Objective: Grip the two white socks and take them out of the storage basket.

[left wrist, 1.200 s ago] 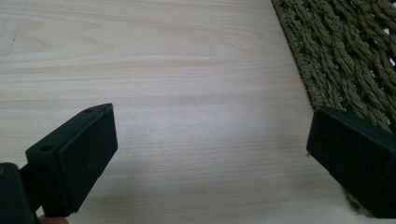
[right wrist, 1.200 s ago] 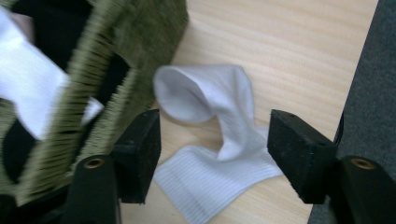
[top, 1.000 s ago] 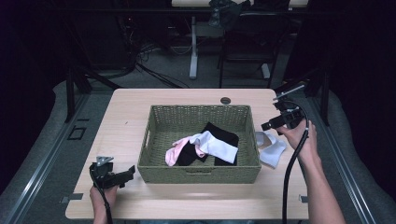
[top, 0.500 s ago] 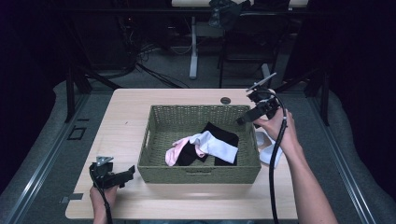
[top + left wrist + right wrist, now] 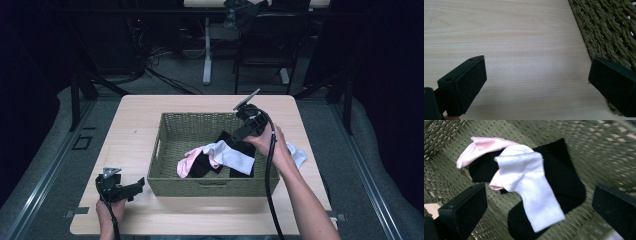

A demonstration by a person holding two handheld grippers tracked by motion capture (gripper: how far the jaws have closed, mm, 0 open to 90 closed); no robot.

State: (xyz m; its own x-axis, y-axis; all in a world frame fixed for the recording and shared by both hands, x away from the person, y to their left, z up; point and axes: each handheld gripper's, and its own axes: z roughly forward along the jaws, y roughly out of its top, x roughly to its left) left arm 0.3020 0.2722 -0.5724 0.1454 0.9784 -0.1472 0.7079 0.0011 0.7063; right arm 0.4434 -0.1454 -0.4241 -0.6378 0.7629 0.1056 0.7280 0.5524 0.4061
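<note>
A green woven basket (image 5: 170, 131) stands in the middle of the wooden table. Inside it lie a white sock (image 5: 529, 185) across a black sock (image 5: 566, 182), with a pink sock (image 5: 484, 147) beside them. My right gripper (image 5: 239, 134) hovers over the basket's right part, open and empty, its jaws spread wide above the socks (image 5: 220, 157). My left gripper (image 5: 132, 189) rests open near the table's front left, just outside the basket's front left corner (image 5: 604, 30). Another white sock (image 5: 298, 154) lies on the table to the right of the basket.
The light wooden table (image 5: 135, 125) has bare room to the left of the basket and along its front edge. A small dark round object (image 5: 239, 106) sits at the back of the table. Chairs and cables stand on the dark floor beyond.
My right gripper has moved left from beside the table's right edge to over the basket's right part. The left gripper has stayed still.
</note>
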